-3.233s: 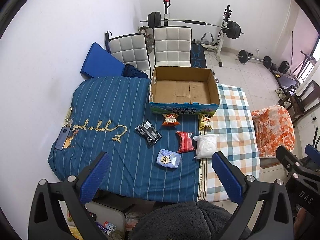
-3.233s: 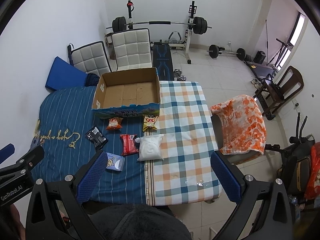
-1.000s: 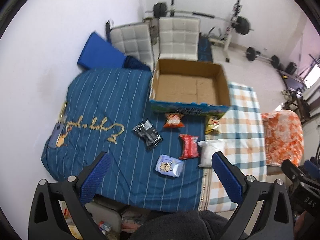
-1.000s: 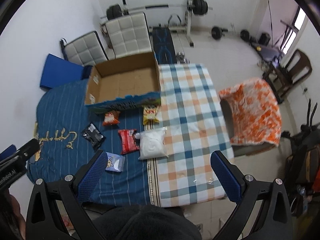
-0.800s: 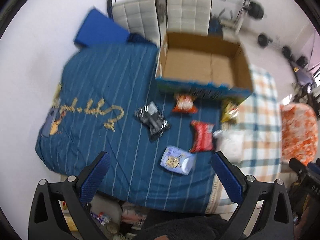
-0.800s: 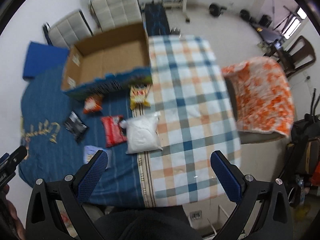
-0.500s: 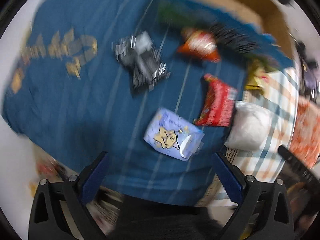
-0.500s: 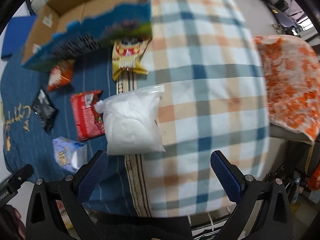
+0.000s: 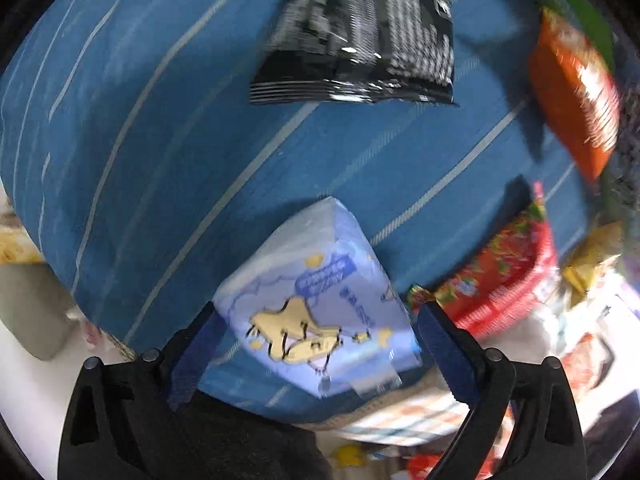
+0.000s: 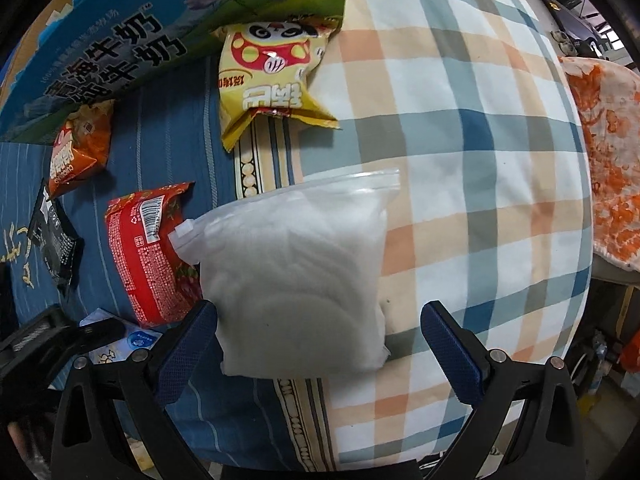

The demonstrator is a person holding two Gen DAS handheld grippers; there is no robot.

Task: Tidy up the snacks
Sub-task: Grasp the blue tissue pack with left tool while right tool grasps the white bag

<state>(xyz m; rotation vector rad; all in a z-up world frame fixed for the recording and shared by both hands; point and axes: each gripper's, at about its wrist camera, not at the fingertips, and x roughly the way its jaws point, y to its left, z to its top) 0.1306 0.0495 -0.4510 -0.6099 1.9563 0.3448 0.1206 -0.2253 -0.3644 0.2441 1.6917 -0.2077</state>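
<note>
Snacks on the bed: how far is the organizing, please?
Nothing looks done yet: the black packet, orange packet, red packet and yellow packet all lie outside the box. In hand: the open left claw straddles the pale blue packet; the open right claw straddles the white bag. All six remain.
</note>
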